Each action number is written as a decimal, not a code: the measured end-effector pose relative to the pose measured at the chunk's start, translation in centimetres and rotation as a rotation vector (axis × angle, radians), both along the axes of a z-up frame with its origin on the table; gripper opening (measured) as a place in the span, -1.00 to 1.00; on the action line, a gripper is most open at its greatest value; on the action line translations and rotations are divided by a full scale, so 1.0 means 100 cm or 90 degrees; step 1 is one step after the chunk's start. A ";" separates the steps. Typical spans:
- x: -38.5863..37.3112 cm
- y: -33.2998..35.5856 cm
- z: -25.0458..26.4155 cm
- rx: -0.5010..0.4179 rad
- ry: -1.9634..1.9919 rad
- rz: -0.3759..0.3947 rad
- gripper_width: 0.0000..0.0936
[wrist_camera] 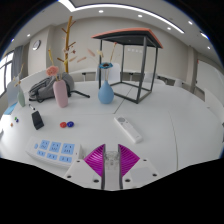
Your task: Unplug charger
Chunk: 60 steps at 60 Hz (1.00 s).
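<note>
**White counter, charger off to ten o'clock — approach risks**

White counter (150,120) carries everything. Gripper (110,163) sits low at six o'clock, magenta pads (95,158) spread apart, nothing between them.

Task's thing: small black block-shaped charger (38,120), at about ten o'clock from the fingers, well apart from them. Its long axis seems to run roughly away from the camera, tilted slightly toward eleven o'clock; which end carries the plug I cannot tell.

Nearby: white oblong remote-like device (127,128) just ahead at one o'clock; blue-and-white sheet of squares (55,152) at nine o'clock; pink cylindrical bottle (61,93) and blue ceramic vase (106,90) beyond.

Risks, as judged:
- A straight swing left could drag the sheet.
- Grasping across the wrong axis might slip off the block.
- Overshooting could topple the pink bottle behind it.
</note>
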<state>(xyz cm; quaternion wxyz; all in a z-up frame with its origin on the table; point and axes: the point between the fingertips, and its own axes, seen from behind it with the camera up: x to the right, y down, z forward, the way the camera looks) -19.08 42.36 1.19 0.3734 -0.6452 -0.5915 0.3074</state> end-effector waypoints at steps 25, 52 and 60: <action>0.111 -0.007 0.102 -0.007 -0.049 0.007 0.83; 0.271 -0.046 0.270 -0.012 -0.018 0.039 0.81; 0.284 -0.049 0.274 -0.001 -0.015 0.028 0.81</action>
